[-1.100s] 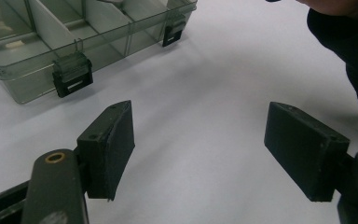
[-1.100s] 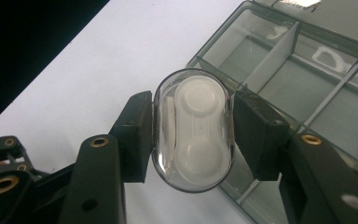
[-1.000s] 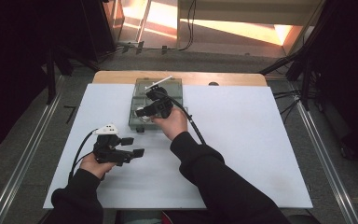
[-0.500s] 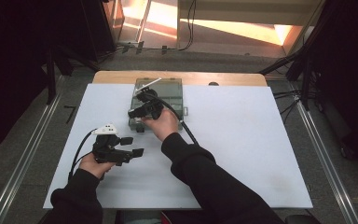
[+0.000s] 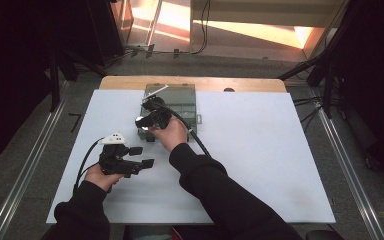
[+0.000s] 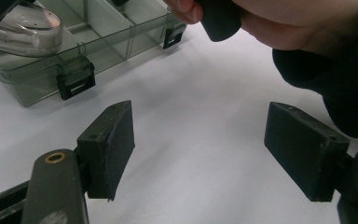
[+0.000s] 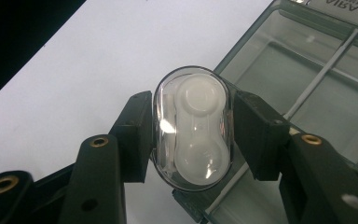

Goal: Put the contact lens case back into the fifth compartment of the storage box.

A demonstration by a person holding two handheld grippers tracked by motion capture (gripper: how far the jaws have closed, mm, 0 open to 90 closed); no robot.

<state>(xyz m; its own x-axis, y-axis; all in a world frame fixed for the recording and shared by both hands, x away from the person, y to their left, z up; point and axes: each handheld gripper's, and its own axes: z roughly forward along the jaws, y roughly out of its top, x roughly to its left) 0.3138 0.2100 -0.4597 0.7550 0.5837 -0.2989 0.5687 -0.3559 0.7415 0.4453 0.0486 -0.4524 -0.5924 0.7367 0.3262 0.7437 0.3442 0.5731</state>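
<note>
Your right gripper (image 7: 193, 135) clamps its fingers on the clear oval capsule (image 7: 193, 128) above the grey compartmented box (image 7: 307, 93), ready for placing; left gripper (image 6: 200, 149) fingers stand apart, idle beside the box.

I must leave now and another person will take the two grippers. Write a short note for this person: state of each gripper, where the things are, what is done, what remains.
Right gripper: shut on the clear oval case with a white part inside, held over the near left corner of the grey divided box.
Left gripper: open, nothing between its jaws, over the white table near the box.
Box: at the far middle of the table, lid open, latches facing the person.
Done: the case is gripped and brought to the box.
Left: probably to lower the case into a compartment and release it; closing the lid may follow.
</note>
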